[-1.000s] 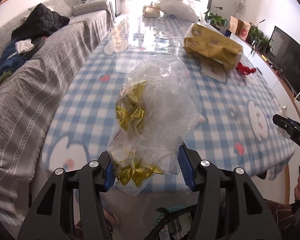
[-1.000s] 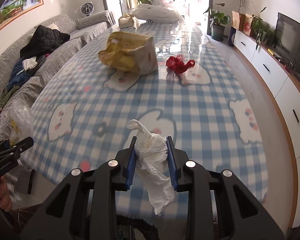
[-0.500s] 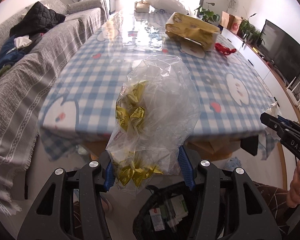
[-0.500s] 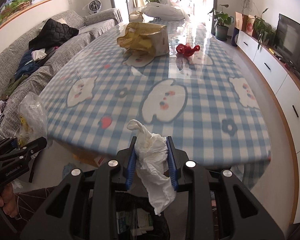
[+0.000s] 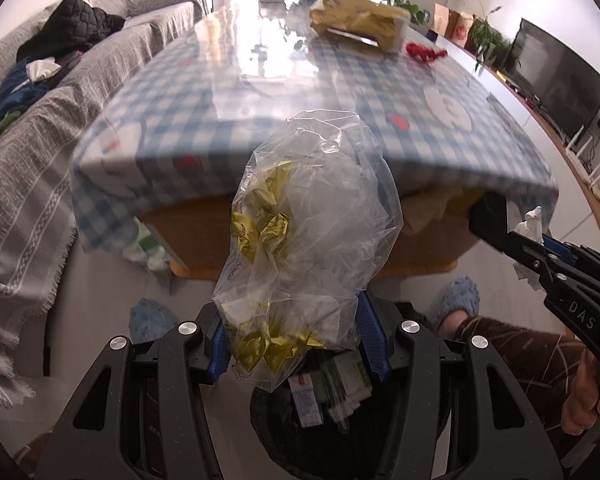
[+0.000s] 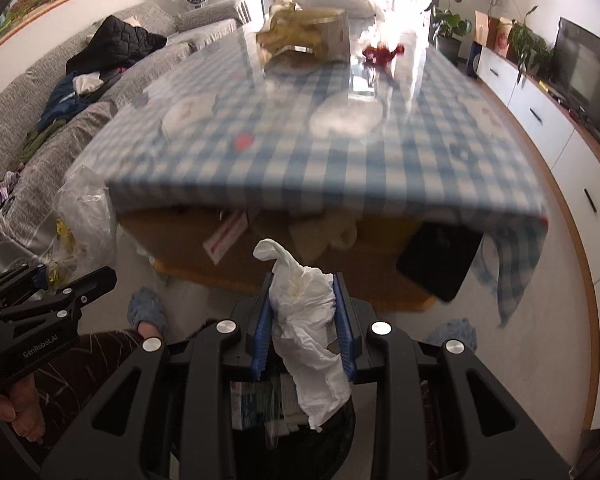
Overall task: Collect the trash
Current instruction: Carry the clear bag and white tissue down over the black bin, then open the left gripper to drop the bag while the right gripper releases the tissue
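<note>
My left gripper (image 5: 298,338) is shut on a clear plastic bag (image 5: 312,236) with gold wrappers inside. My right gripper (image 6: 303,322) is shut on a crumpled white tissue (image 6: 306,320). Both hang just over a black trash bin (image 5: 320,412) on the floor, also in the right wrist view (image 6: 292,420), which holds cartons and papers. The right gripper shows at the right edge of the left wrist view (image 5: 540,252); the left gripper and its bag show at the left of the right wrist view (image 6: 60,272).
The blue checked table (image 5: 300,92) stands ahead, its near edge above gripper level. On it lie a yellow bag (image 5: 356,24) and a red wrapper (image 5: 424,51). A grey sofa (image 5: 60,100) runs along the left. Slippered feet (image 5: 458,304) are near the bin.
Both grippers have pulled back from the table and dropped below its edge. The trash bin has come into view under them. Both loads stay held.
</note>
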Demonstrator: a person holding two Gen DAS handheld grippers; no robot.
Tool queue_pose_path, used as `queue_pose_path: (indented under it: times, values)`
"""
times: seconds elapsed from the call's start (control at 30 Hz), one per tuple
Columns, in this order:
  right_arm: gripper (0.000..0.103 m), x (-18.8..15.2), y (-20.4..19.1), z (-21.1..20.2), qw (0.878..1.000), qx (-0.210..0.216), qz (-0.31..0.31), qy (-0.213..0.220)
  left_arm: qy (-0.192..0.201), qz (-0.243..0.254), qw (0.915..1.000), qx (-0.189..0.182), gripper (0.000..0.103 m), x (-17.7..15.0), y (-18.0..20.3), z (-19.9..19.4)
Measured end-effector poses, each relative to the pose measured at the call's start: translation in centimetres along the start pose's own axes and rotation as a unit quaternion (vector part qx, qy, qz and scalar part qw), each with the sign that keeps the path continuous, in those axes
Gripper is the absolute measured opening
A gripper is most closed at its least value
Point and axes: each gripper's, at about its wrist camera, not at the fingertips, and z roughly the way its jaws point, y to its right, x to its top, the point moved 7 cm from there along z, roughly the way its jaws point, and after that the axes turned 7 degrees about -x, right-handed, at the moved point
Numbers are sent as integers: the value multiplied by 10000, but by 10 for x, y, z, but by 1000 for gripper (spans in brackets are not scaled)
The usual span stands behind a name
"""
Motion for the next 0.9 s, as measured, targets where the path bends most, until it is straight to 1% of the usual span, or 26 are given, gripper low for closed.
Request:
queue_pose_path:
  times: [0.27,0.33,0.37,0.47,0.57,0.7,0.9]
  values:
    - [27,-41,-1,17,9992,-200,-1,-356,-257,15,9997,47,52,-38,7,20]
    - [27,-51,-2,22,9989,-175,23,-430,-283,51,9996,81,52,-44,8,26]
    - [27,-50,-2,26,9989,-177,9,-434,-298,66,9995,96,52,-46,9,30]
    - [27,-61,1,41,9984,-141,102,-547,-366,59,9993,66,52,-55,9,44]
    - [27,-74,3,56,9974,-215,127,-679,-496,-109,9987,-1,52,-62,5,60]
    - [27,-85,0,68,9966,-149,152,-791,-495,21,9986,188,52,-70,6,75]
    - [27,-107,-3,81,9949,-131,144,-986,-642,4,9977,196,52,-90,6,95]
